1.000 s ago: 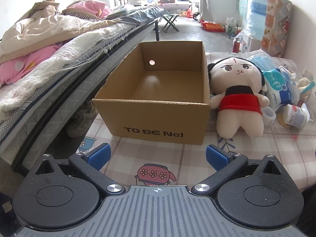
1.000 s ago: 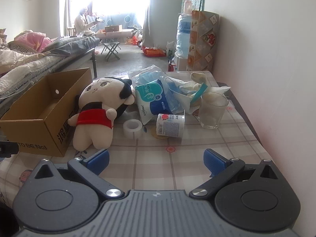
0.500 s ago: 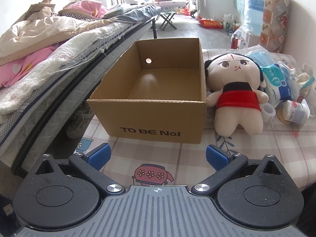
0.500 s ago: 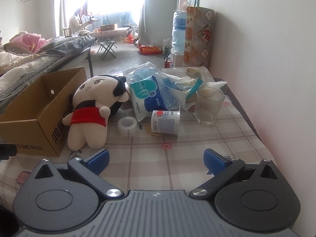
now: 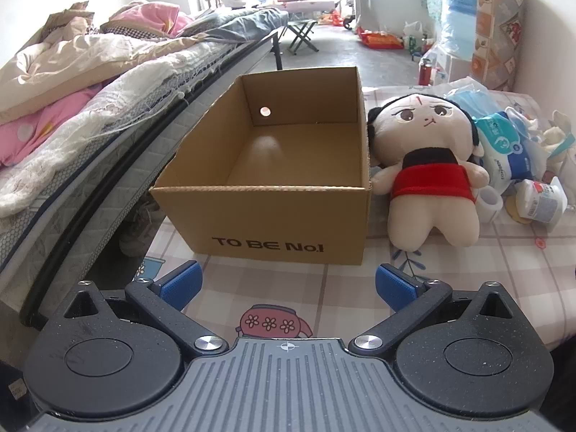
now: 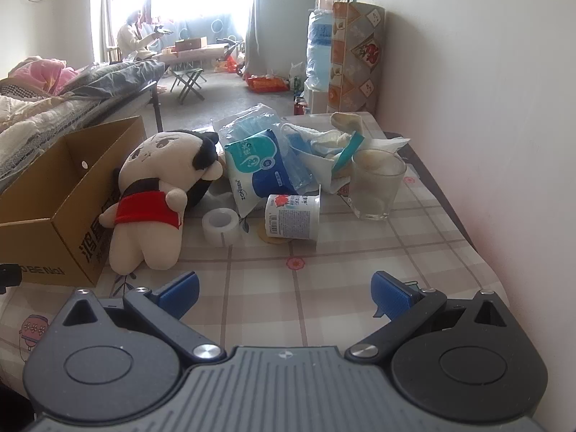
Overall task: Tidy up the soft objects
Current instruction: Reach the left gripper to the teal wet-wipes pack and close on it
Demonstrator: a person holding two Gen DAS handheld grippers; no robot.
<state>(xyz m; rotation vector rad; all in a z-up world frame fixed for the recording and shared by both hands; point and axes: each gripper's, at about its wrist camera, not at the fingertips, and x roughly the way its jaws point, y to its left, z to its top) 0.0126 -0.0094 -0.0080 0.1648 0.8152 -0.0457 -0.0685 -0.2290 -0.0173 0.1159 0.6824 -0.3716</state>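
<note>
so nothing is gripped yet. left gripper (image 5: pixel 286 282) hangs low over the table (image 5: pixel 468 270), fingers (image 5: pixel 181 282) spread wide with nothing between them; right gripper (image 6: pixel 284 289) is the same, fingers (image 6: pixel 390 293) wide apart and empty.

the plush doll (image 5: pixel 430 176) lies on its back on the table, touching the right wall of the cardboard box (image 5: pixel 273 223). in the left view it sits at about 1 o'clock from the fingers, head far, feet near, so its long axis runs roughly 12 to 6. in the right view the plush doll (image 6: pixel 156 198) is at about 10 to 11 o'clock, tilted with the head toward 1 and the feet toward 7, leaning against the cardboard box (image 6: pixel 54 223).

the box is open-topped, nothing visible inside, dead ahead at 12 for the left gripper. my guess: the doll lies between the two grippers, neither clearly nearer. closing across its red-shirted middle looks the easiest hold, since the fingers would then span the short axis.

other soft stuff, a blue tissue pack (image 6: pixel 257 165) and crumpled cloth (image 6: pixel 324 140), sits farther back at 12 in the right view, near a glass cup (image 6: pixel 378 187), a tape roll (image 6: pixel 220 225) and a tipped yogurt cup (image 6: pixel 292 217).
</note>
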